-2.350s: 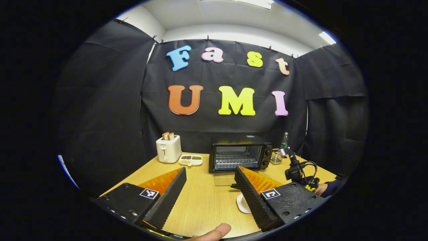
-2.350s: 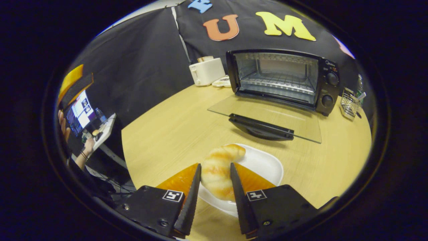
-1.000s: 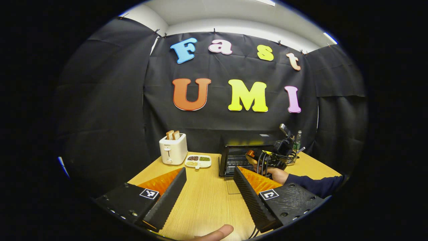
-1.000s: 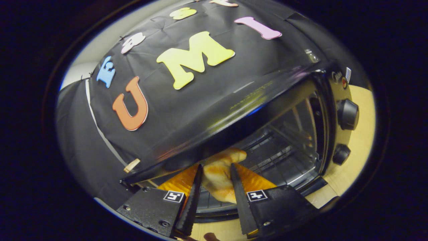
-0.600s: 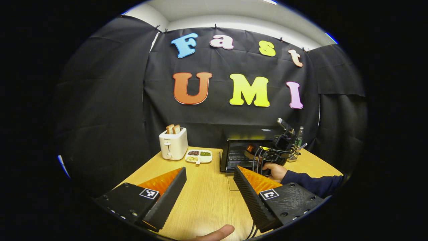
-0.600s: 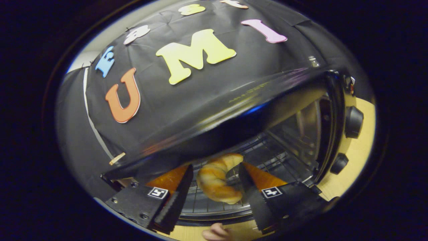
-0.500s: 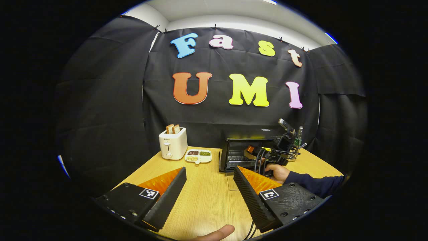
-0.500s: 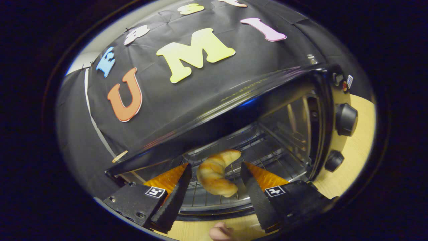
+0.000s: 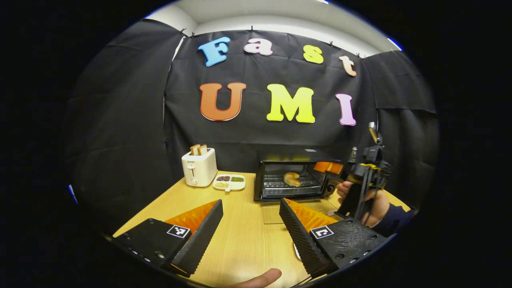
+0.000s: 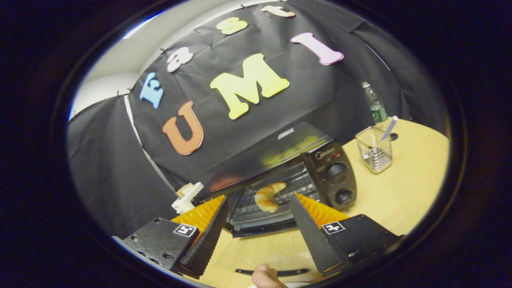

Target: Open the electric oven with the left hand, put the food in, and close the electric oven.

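The black electric oven (image 9: 296,162) stands at the back of the wooden table with its glass door (image 9: 274,210) folded down flat. A golden croissant (image 9: 291,179) lies on the wire rack inside. In the right gripper view the croissant (image 10: 268,196) rests free on the rack, beyond my right gripper (image 10: 259,198), which is open and drawn back from the oven (image 10: 288,150). A hand holds the right gripper (image 9: 329,168) by the oven's right front. My left gripper (image 9: 251,202) hovers open over the table's near part, holding nothing.
A white toaster (image 9: 199,168) with two bread slices and a sectioned dish (image 9: 229,182) sit left of the oven. A wire holder (image 10: 374,154) and a bottle (image 10: 374,106) stand to its right. A white plate (image 9: 297,251) peeks out beside my left gripper's right finger.
My right gripper opened, left the croissant on the oven rack, and pulled back out of the oven, up and to the right. The left gripper stayed about where it was.
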